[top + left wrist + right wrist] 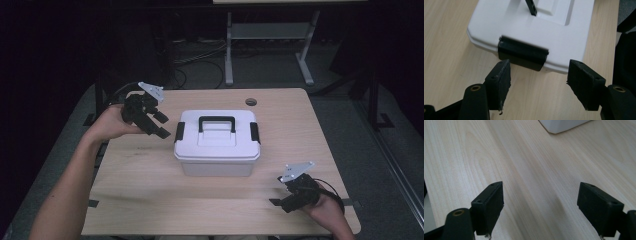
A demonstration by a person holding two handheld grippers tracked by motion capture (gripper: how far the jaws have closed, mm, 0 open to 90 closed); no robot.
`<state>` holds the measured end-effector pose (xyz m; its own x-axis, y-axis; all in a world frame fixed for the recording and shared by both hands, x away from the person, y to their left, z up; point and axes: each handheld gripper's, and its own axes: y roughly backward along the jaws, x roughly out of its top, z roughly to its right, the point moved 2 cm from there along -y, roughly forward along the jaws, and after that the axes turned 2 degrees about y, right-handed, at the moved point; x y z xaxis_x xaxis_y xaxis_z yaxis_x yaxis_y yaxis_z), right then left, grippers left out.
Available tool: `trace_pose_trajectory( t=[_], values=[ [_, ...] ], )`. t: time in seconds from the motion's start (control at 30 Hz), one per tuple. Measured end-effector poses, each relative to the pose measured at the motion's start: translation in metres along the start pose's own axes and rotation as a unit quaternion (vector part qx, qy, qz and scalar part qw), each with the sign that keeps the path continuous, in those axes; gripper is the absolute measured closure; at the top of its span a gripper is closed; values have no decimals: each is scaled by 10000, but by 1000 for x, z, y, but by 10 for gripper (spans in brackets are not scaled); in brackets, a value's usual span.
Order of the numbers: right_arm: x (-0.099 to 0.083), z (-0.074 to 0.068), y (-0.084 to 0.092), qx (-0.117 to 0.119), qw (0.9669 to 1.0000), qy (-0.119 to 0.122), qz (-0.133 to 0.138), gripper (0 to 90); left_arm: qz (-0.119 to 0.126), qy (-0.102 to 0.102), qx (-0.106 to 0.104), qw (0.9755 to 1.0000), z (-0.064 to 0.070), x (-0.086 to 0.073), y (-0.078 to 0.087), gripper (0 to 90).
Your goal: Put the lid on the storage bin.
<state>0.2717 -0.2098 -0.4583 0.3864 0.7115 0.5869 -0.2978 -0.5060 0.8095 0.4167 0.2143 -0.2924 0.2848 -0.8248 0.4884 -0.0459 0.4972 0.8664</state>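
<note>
Left gripper (539, 82), jaws wide and empty, faces the unlabelled box's black latch (522, 53).

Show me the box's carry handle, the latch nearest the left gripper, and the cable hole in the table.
carry handle (217, 122), high view, top bar.
latch (522, 53), left gripper view, flap's middle.
cable hole (251, 102), high view, its centre.
</note>
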Motion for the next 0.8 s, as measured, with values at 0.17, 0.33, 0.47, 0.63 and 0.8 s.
trace_pose_trajectory(
  t=[0.17,0.33,0.47,0.63,0.8],
  values=[
    [0,0,-2,17,10000,25,-12,207,-13,28,14,10000,0,-5,0,345],
    [1,-1,-3,27,10000,41,-26,208,-22,72,43,10000,0,-14,-1,342],
    [1,-2,-5,47,10000,52,-48,207,116,63,48,9999,3,-15,3,343],
    [2,-3,-4,45,10000,34,-35,207,169,93,10,9998,4,-18,1,346],
    [1,-3,-3,4,10000,59,-53,207,108,136,9,9998,4,-26,-4,341]
  ],
)
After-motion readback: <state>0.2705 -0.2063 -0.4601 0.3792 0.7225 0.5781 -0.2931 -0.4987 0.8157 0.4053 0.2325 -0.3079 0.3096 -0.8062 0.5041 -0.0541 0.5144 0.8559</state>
